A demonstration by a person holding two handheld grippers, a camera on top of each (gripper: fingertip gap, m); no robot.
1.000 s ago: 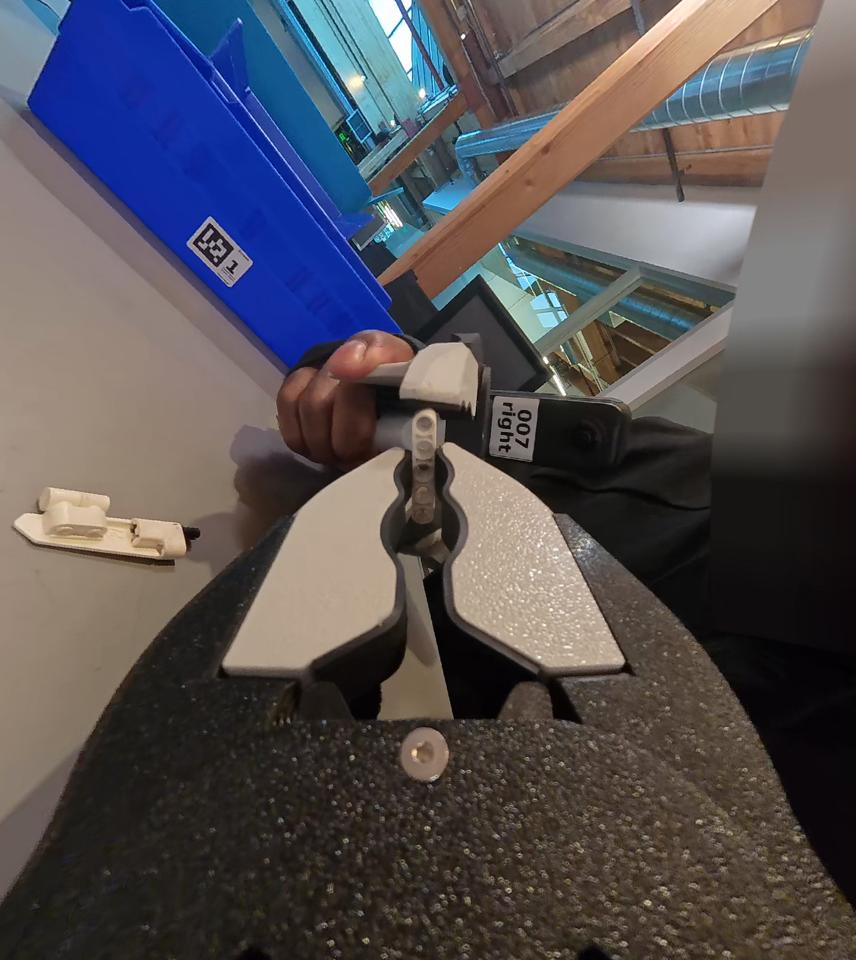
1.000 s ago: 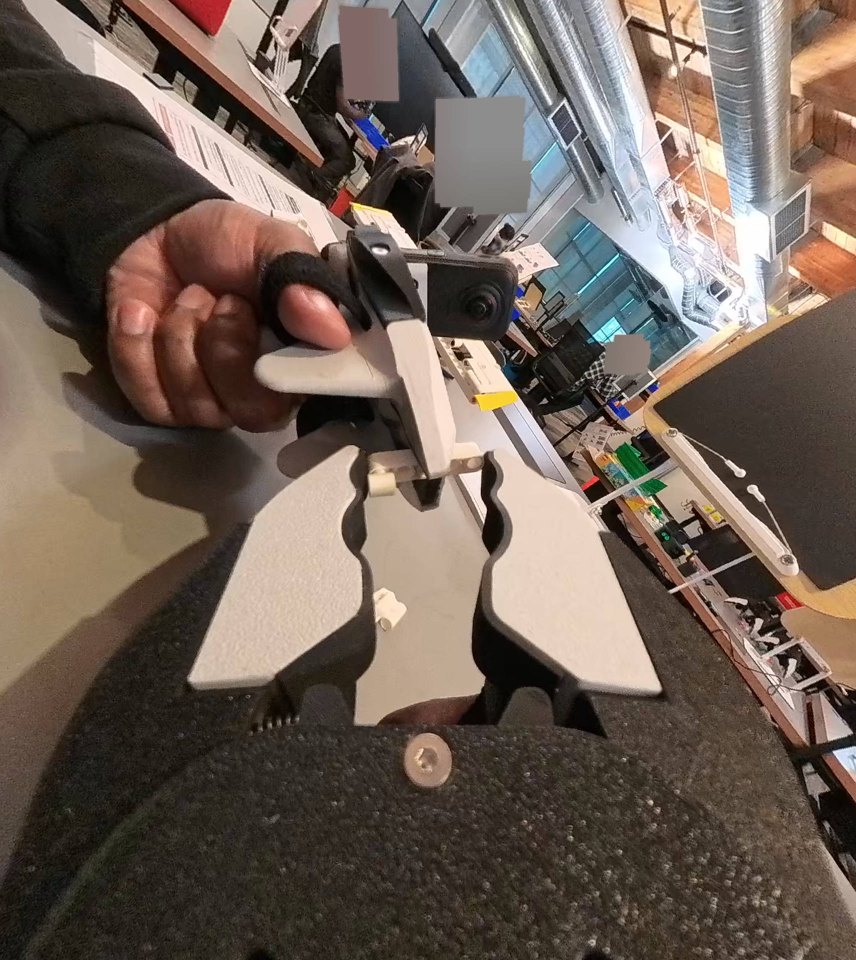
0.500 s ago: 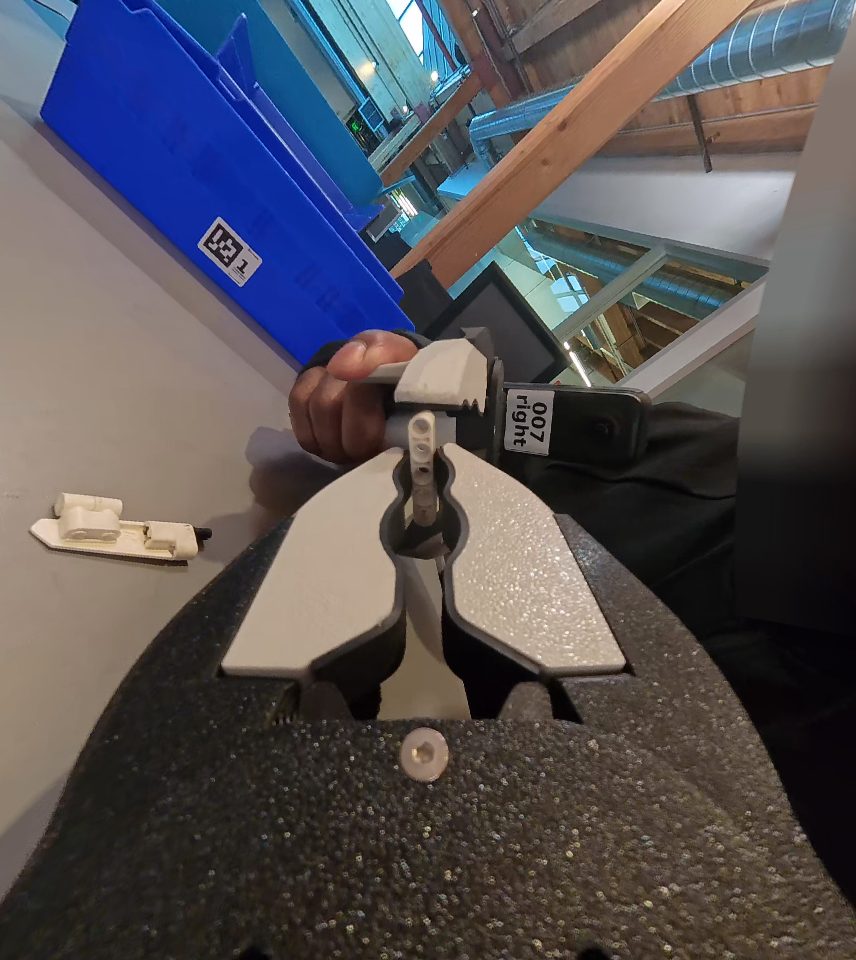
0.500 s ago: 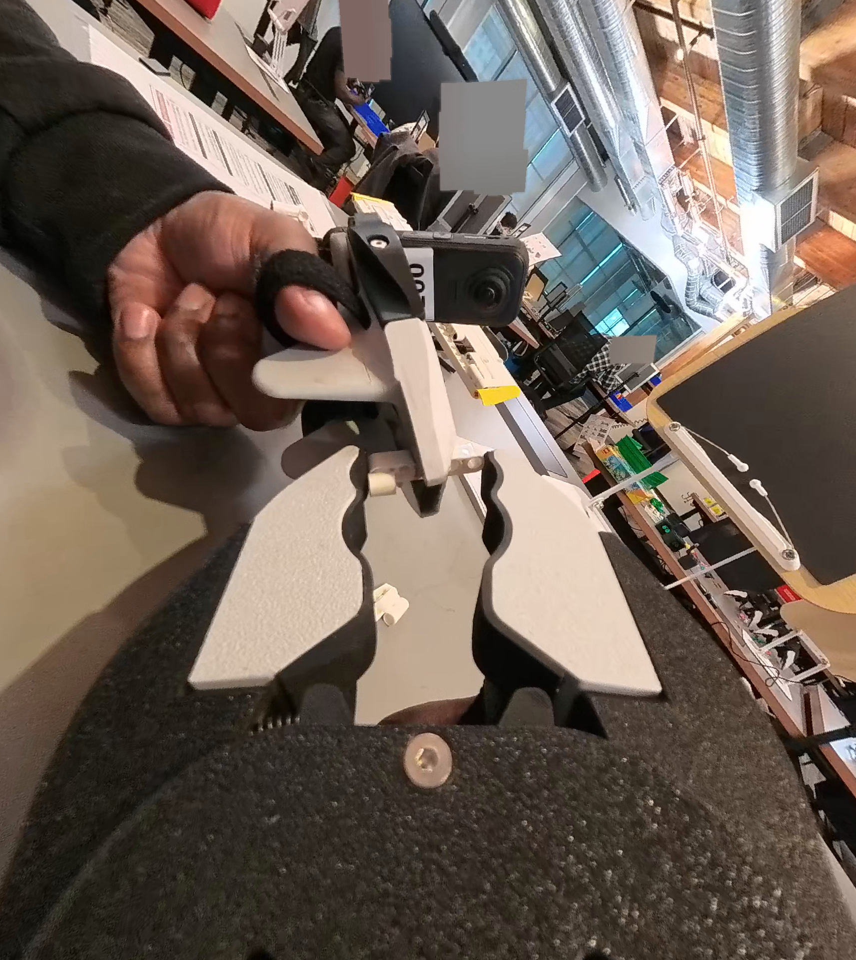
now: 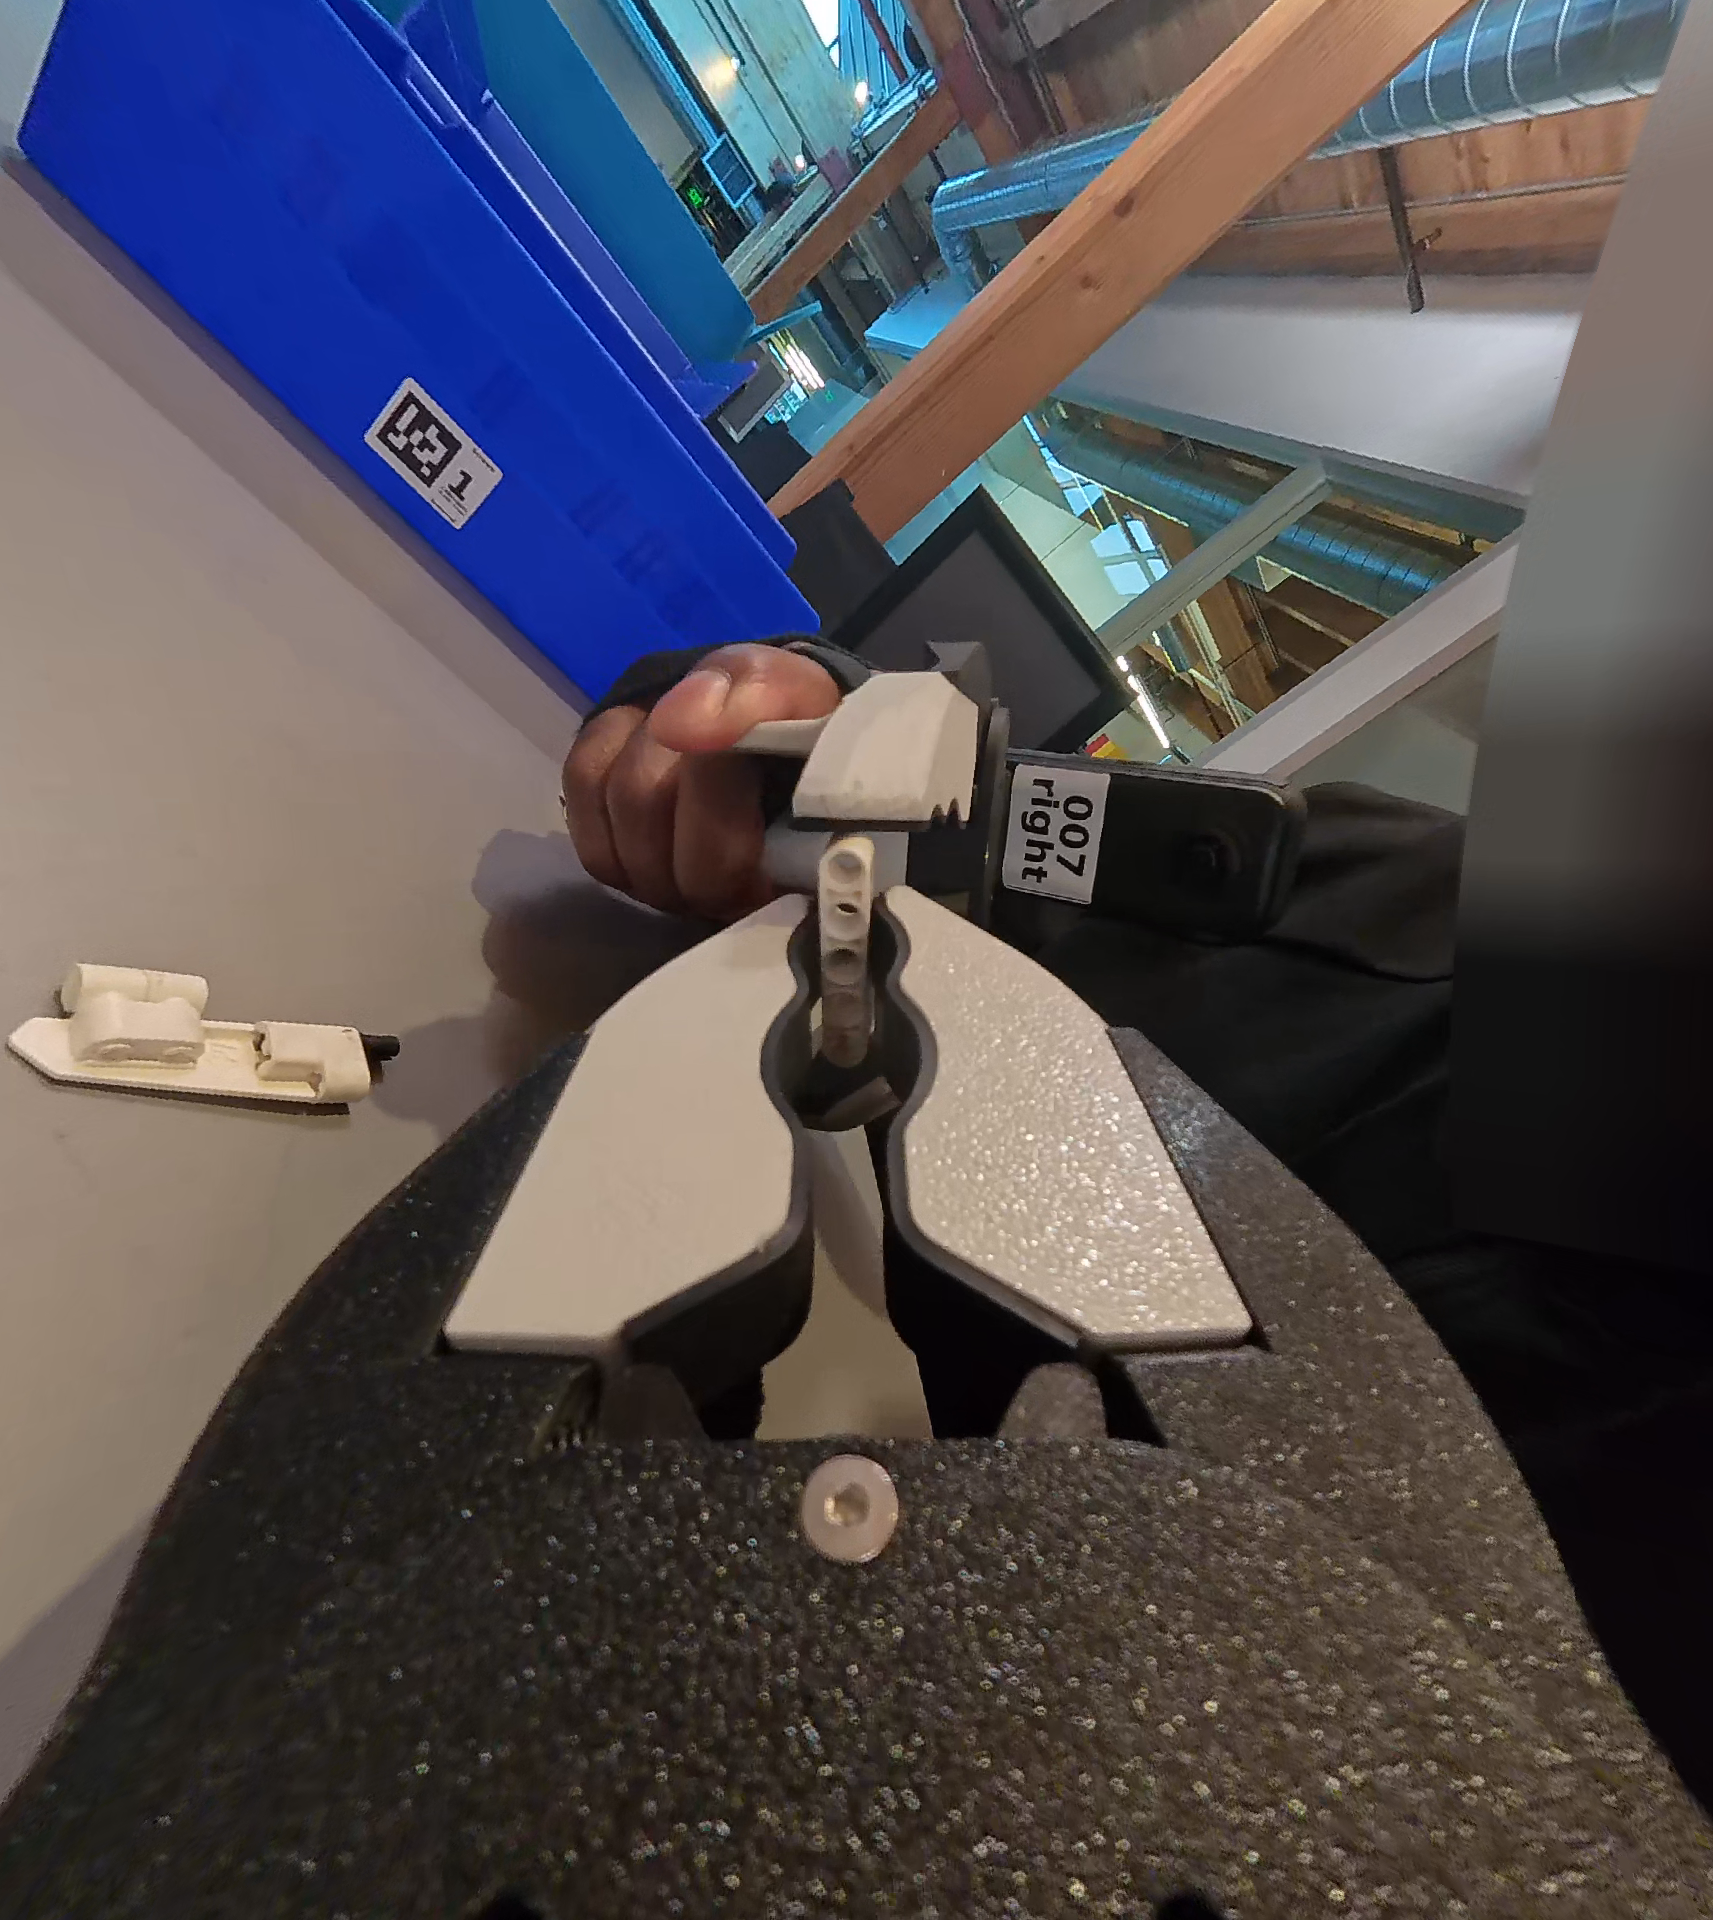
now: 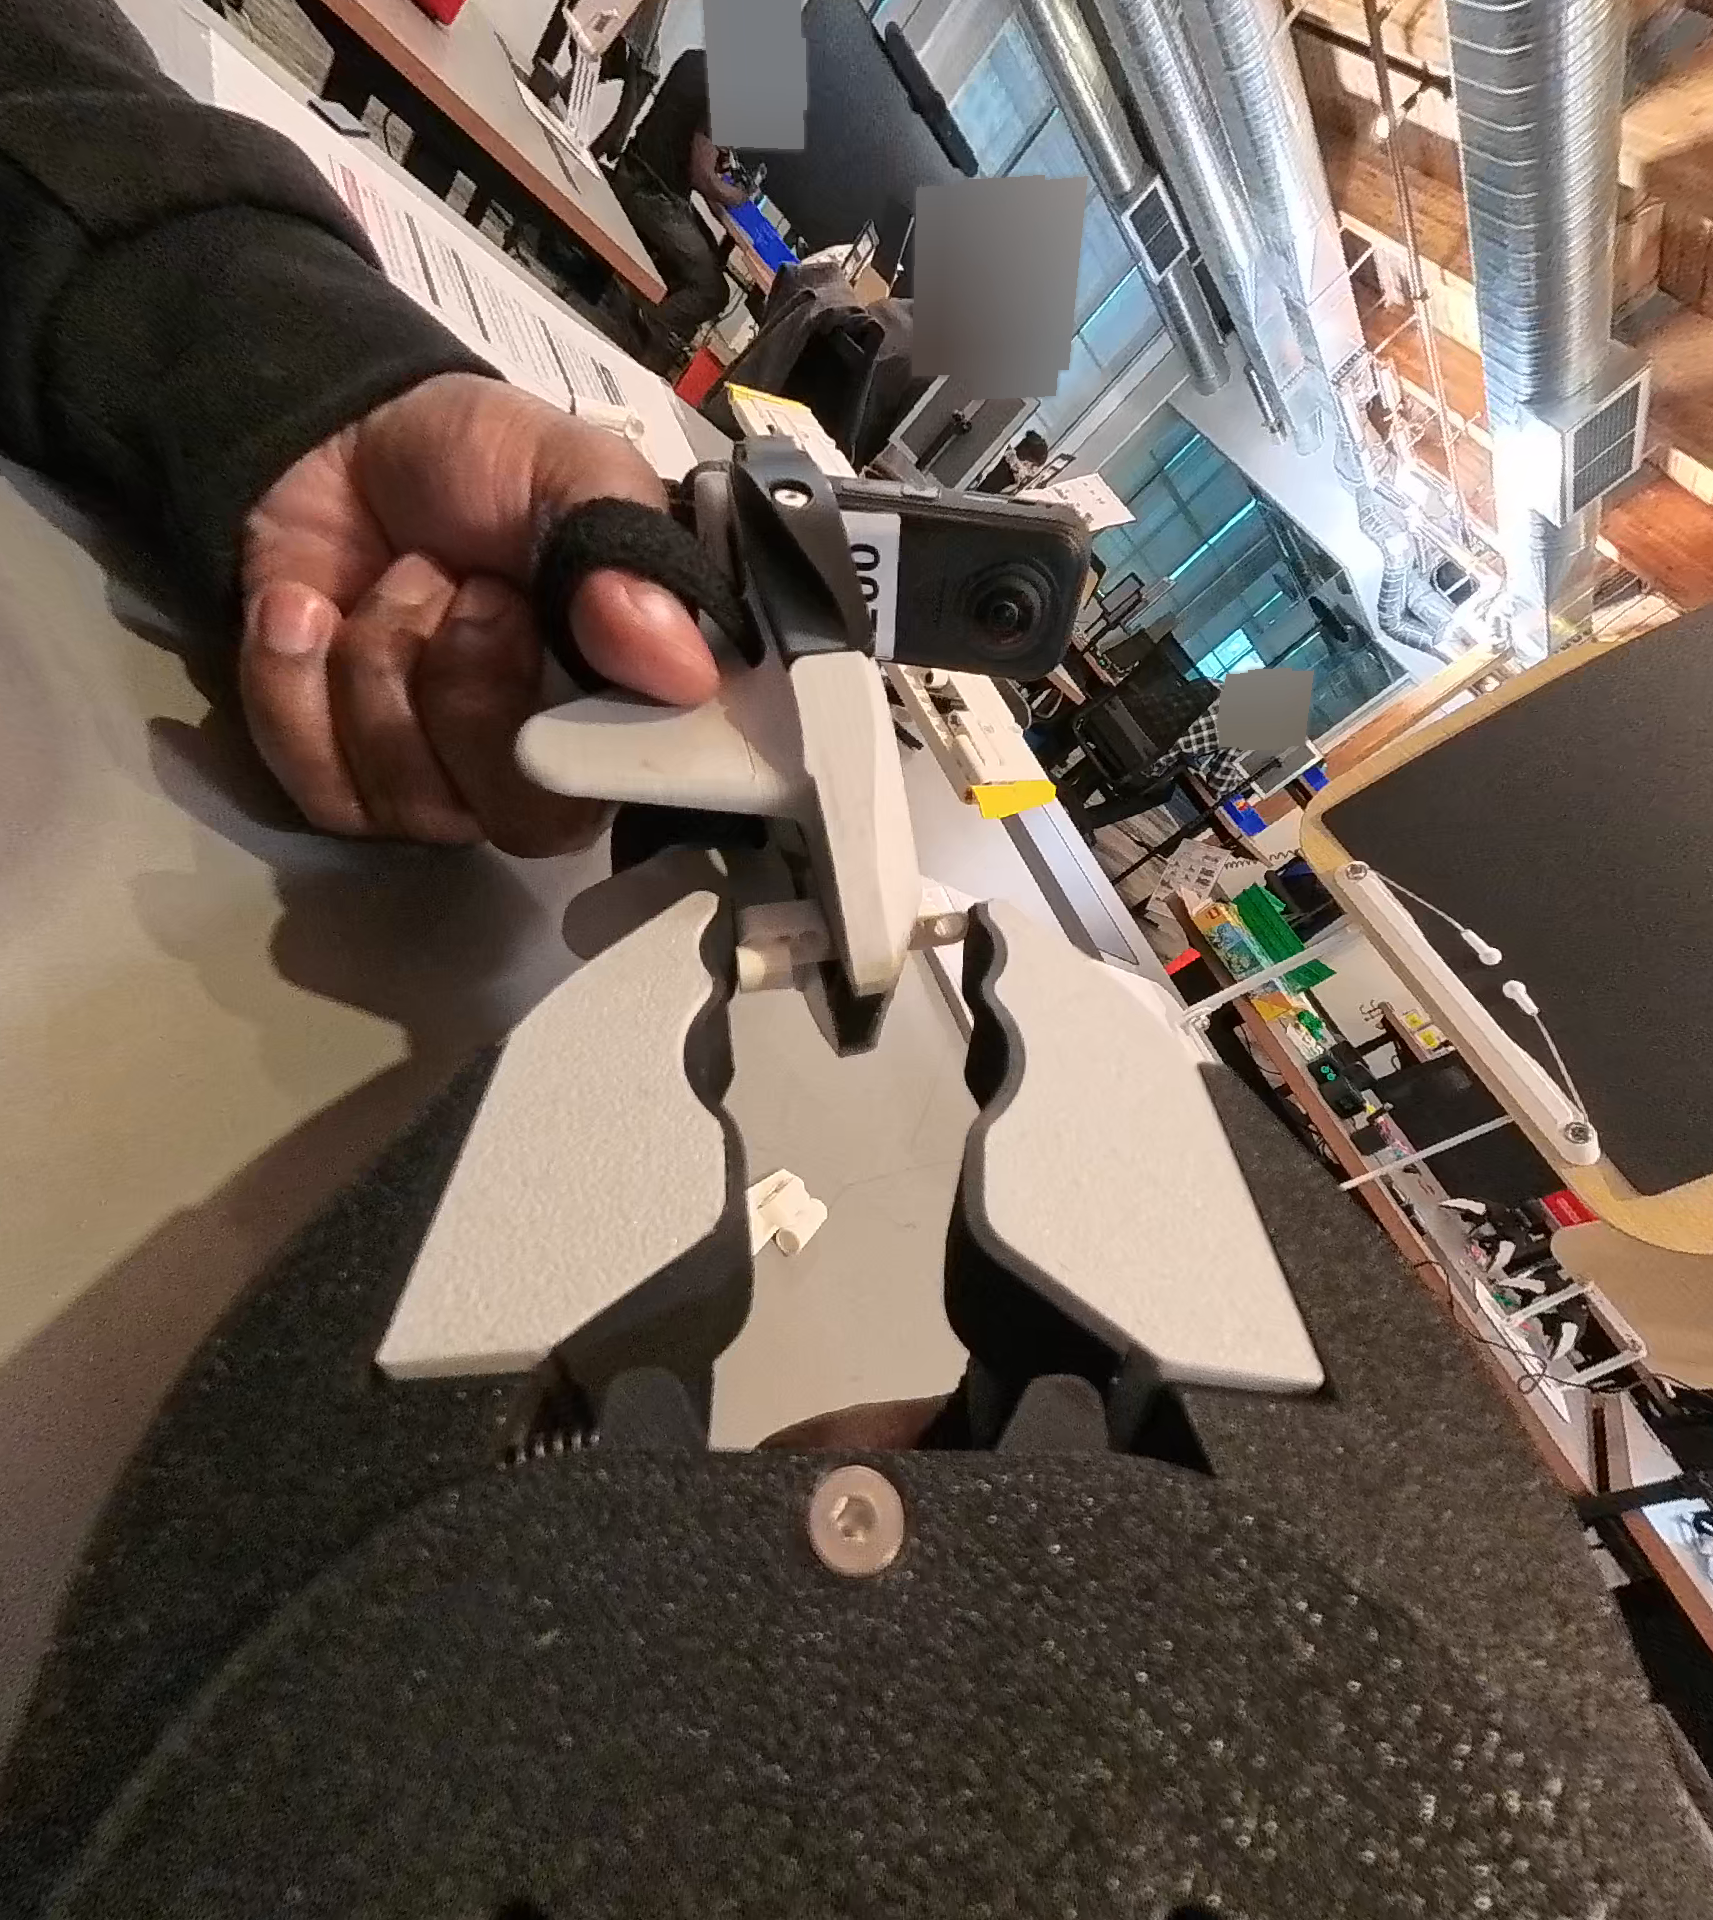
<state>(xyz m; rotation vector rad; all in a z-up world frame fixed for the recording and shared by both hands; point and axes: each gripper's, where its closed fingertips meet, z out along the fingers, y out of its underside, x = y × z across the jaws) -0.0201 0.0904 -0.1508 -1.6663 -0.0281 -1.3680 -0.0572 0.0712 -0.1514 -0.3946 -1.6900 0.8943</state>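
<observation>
The left gripper point(image 5: 847, 914) has its jaws drawn narrow on a thin white beam with a row of holes point(image 5: 847, 878), a building-toy part; both pads press its sides, and its lower end sinks into shadow between the fingers, so its full length is hard to make out. Seen from the right wrist view, the same beam point(image 6: 779, 935) crosses sideways between the wide-standing fingers of the right gripper point(image 6: 847, 940). Its near end lies just beside the right gripper's left finger point(image 6: 623, 1039), but whether they touch cannot be told, and the left gripper's pale finger point(image 6: 857, 831) hides the beam's middle. The far end peeks out close to the right finger without clearly meeting it, so the right gripper grips nothing.

On the grey table point(image 5: 104, 727) lies a white assembled piece on a flat plate point(image 5: 197, 1044) with a small black pin at one end, well apart from both grippers. A small white connector point(image 6: 784, 1210) rests on the table below the right gripper's fingers. A blue bin point(image 5: 364, 312) with a square marker label stands behind, cut off at the frame's top.
</observation>
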